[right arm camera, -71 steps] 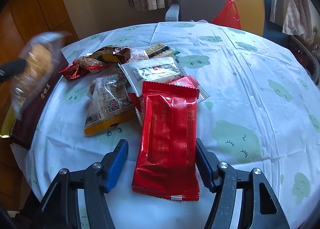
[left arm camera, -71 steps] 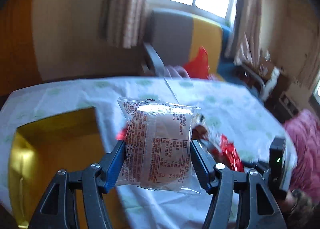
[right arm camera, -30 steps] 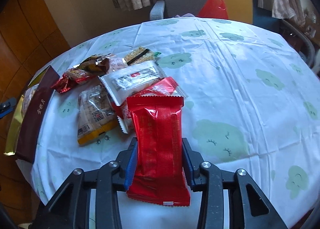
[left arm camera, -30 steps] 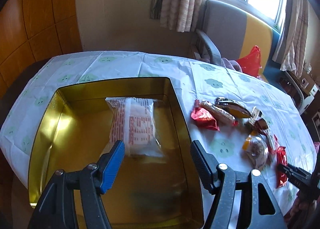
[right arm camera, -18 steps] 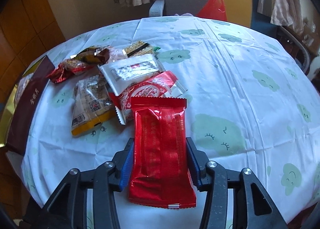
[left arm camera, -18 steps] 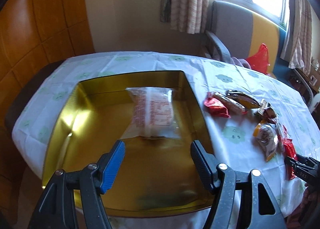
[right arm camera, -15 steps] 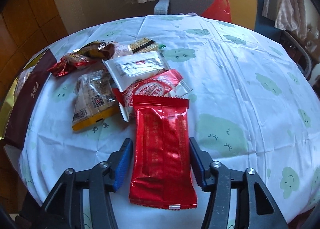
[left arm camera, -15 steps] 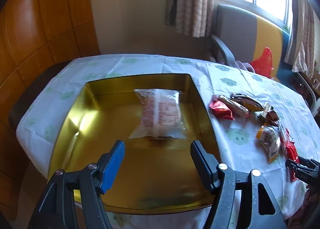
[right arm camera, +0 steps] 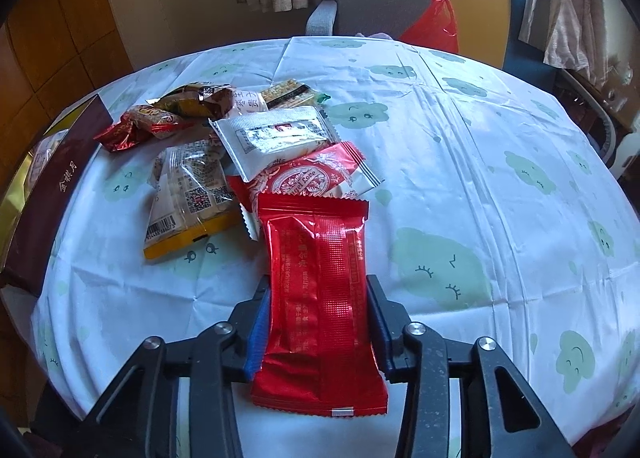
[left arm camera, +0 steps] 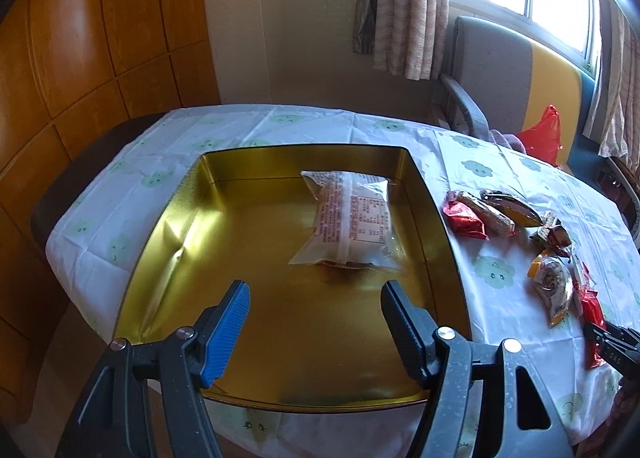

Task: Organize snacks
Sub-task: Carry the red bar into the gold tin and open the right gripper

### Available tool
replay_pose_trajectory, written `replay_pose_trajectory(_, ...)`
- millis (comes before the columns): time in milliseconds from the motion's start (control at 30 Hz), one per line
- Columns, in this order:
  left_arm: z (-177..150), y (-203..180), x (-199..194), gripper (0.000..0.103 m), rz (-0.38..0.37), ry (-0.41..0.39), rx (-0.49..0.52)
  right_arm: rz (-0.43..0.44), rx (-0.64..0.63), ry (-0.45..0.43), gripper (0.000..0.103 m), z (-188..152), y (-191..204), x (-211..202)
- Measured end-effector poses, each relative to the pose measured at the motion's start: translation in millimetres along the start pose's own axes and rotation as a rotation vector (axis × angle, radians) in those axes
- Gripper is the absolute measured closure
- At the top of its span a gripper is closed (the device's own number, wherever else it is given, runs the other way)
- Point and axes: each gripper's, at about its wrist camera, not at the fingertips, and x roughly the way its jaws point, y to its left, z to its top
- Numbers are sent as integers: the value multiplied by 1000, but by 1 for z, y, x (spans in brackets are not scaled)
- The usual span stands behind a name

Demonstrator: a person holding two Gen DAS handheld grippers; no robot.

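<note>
Surface: round surface (right arm camera: 500, 161) under a white cloud-print cloth, armchair behind it.
Gold tin (left arm camera: 168, 225): holds one clear-wrapped snack (left arm camera: 352, 225), lying flat.
My left claw (left arm camera: 316, 322): spread apart, empty, above the tin.
My right claw (right arm camera: 318, 322): just been closing; clamped on the red packet (right arm camera: 320, 282).
Loose snack pile (right arm camera: 224, 145): just beyond the red packet.

The tin (left arm camera: 168, 225) is polished gold metal, bright as a mirror inside. The packet (left arm camera: 352, 225) lying in it is clear, shiny plastic film. A thin, creased plastic cloth (right arm camera: 460, 145) with a dull sheen covers the desk. The red wrapper (right arm camera: 320, 278) is glossy, finely embossed foil. The fingers (left arm camera: 226, 328) are matt black plastic with ribbed pads. Wall panels (left arm camera: 80, 57) are varnished wood; the curtains (left arm camera: 404, 5) are woven cloth.
</note>
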Motion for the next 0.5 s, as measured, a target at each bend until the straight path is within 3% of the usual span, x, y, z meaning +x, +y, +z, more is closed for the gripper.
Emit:
replay_pose_trajectory(200,-1,12,-10,34,100,-64,-24,27,26,10,63,-2,-1,-5)
replay_pose_trajectory(500,3,33,-18,34,191,-112,-55,200,-7,-6,63,1,36,-30)
